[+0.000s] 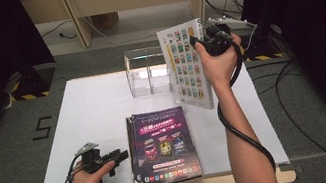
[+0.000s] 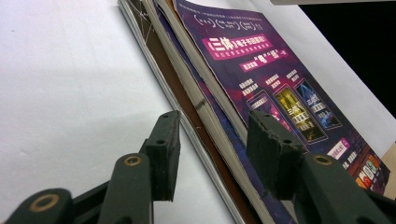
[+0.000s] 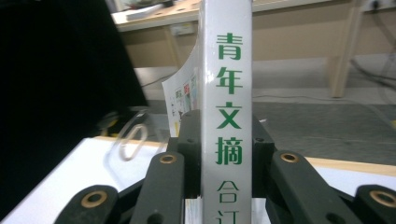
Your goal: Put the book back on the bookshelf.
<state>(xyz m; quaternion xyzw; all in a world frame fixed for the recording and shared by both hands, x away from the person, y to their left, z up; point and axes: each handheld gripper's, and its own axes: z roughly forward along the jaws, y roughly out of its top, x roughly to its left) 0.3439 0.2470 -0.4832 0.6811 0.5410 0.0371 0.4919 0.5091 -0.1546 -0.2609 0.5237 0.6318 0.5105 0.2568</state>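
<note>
- The right gripper (image 1: 203, 39) is clamped on a thick white book (image 1: 187, 67), held upright in the air above the far right part of the table (image 1: 93, 109). In the right gripper view the two black jaws press flat on both sides of the book's (image 3: 226, 116) glossy white spine, which carries green printed characters running down it.
- The book's cover, facing the person's left in the high view, is smooth and shows a grid of small colourful pictures; its lower corner hangs just above the table surface.
- Just beside the held book, on its left and a little beyond, stands a clear plastic box (image 1: 147, 71), square-edged, with a see-through divider making two compartments.
- The left gripper (image 1: 116, 156) rests low at the near left of the table, its jaws spread apart with nothing pinched between them. In the left gripper view its matte black, blocky pads (image 2: 163, 154) straddle the edge of a stack of magazines (image 2: 243, 93) without pressing on it.
- The stack of magazines (image 1: 163, 145) lies flat just to the right of the left gripper; the top cover is shiny purple with bright panels, and the page edges below look layered and slightly ragged.
- The table is a flat, matte white board on a pale wooden frame.
- A black cable (image 1: 238, 129) trails from the right gripper down along the forearm.
</note>
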